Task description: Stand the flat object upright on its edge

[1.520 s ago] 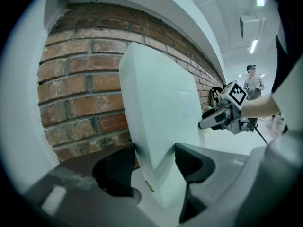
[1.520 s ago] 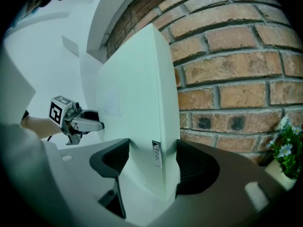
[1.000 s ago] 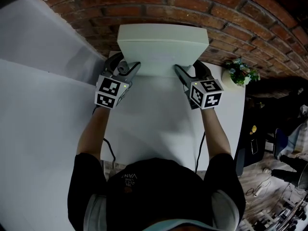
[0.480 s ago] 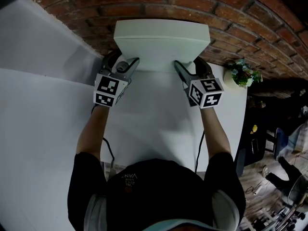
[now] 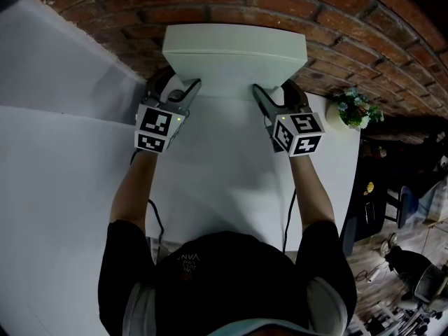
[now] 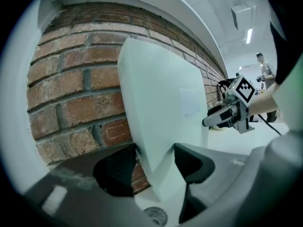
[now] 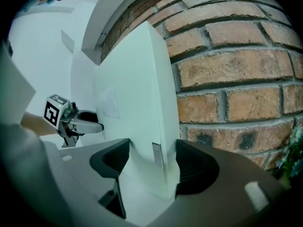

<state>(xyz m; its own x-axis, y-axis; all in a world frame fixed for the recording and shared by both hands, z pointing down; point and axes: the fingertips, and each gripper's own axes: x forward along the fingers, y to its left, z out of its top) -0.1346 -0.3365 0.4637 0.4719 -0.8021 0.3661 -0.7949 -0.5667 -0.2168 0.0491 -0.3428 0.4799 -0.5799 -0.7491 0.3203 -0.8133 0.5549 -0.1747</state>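
The flat white box (image 5: 234,54) stands nearly upright on its lower edge at the back of the white table (image 5: 224,180), close to the brick wall (image 5: 280,5). My left gripper (image 5: 183,89) grips the box's left end, and my right gripper (image 5: 269,93) grips its right end. In the left gripper view the box (image 6: 165,103) fills the gap of the left gripper (image 6: 156,164), both pads against its faces. The right gripper view shows the box (image 7: 137,93) squeezed the same way in the right gripper (image 7: 151,160). Each gripper view also catches the other gripper across the box.
A small potted plant (image 5: 353,107) sits at the table's right back corner. Large white panels (image 5: 56,152) lie along the left side. The brick wall (image 7: 227,79) stands right behind the box. Dark floor with clutter lies to the right.
The box has tipped up further, its top edge rising and swinging toward the wall. Both grippers have moved slightly forward with it, still holding its ends.
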